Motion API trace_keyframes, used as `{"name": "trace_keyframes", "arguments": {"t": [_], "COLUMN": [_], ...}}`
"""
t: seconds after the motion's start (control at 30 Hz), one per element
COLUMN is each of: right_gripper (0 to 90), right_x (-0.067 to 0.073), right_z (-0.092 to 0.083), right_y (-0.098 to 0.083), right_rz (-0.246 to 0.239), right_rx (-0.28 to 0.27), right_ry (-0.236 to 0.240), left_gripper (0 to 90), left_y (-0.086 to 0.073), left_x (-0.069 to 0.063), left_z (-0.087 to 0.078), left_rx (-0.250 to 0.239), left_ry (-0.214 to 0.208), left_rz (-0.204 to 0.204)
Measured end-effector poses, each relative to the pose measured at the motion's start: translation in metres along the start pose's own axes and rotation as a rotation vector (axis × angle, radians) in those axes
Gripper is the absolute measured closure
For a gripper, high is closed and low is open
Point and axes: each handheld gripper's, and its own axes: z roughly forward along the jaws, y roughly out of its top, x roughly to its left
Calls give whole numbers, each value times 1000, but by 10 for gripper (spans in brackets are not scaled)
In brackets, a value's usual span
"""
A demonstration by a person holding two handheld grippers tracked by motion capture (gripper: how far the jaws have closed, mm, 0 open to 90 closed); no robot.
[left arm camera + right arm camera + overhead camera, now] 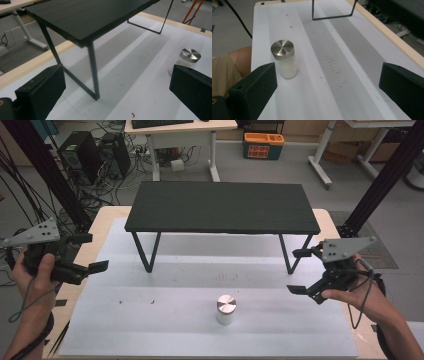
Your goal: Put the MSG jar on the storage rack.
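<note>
1. Standing upright on the white mat (pixel 150 330), a jar (pixel 226 309) is seen in front of the black shelf (pixel 222 206).
2. Left tool (pixel 92 252) is held spread, empty, well apart from it.
3. Right tool (pixel 298 271) is likewise held spread, empty.

No readable text, label, brand or number anywhere: none on the jar (pixel 226 309), none on the black shelf (pixel 222 206), only faint illegible marks on the white mat (pixel 150 320).

Black shelf (pixel 222 207) on white mat (pixel 150 320).
</note>
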Motion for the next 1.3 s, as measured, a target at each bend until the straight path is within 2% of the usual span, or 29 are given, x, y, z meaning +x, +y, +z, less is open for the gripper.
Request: {"name": "trace_keyframes", "arguments": {"t": [0.1, 0.13, 0.17, 0.3, 0.33, 0.4, 0.43, 0.5, 0.53, 0.57, 0.6, 0.63, 0.77, 0.8, 0.83, 1.3], "right_gripper": [16, 16, 16, 16, 16, 16, 15, 15, 16, 16, 16, 16, 16, 16, 16, 15], "right_x": [1, 1, 1, 4, 5, 6, 8, 9, 11, 11, 13, 13, 15, 15, 16, 19], "right_z": [9, 19, 19, 34, 43, 47, 55, 57, 67, 67, 75, 75, 96, 96, 104, 145], "right_y": [-4, -7, -7, -11, -12, -13, -15, -15, -16, -16, -18, -18, -23, -23, -25, -34], "right_rz": [-1, -1, -1, -8, -14, -18, -20, -22, -29, -29, -31, -31, -32, -32, -31, -29], "right_rx": [0, -4, -4, 3, 8, 12, 16, 18, 30, 30, 33, 33, 35, 35, 38, 23], "right_ry": [17, 34, 34, 62, 77, 81, 92, 95, 114, 114, 125, 125, 158, 158, 171, 233], "left_gripper": [7, 7, 7, 7, 7, 7, 7, 7, 8, 7, 7, 7, 7, 7, 7, 8], "left_y": [-3, -4, -5, -4, -4, -3, -2, -1, 0, 0, 0, 1, 1, 1, 0, 0], "left_x": [1, 1, 1, 1, 1, 0, 0, -1, -1, -1, -2, -2, -3, -4, -4, -4], "left_z": [2, 3, 4, 7, 7, 8, 9, 9, 9, 9, 9, 9, 9, 9, 9, 16], "left_rx": [-4, -4, -4, 0, 3, 5, 6, 8, 12, 12, 13, 12, 13, 14, 12, 30], "left_ry": [-2, 1, 1, -5, -6, -5, -7, -6, -7, -7, -6, -8, -8, -3, -1, -11], "left_rz": [-6, -12, -13, -7, -5, -2, 0, 3, 4, 4, 5, 7, 10, 10, 6, 9]}}
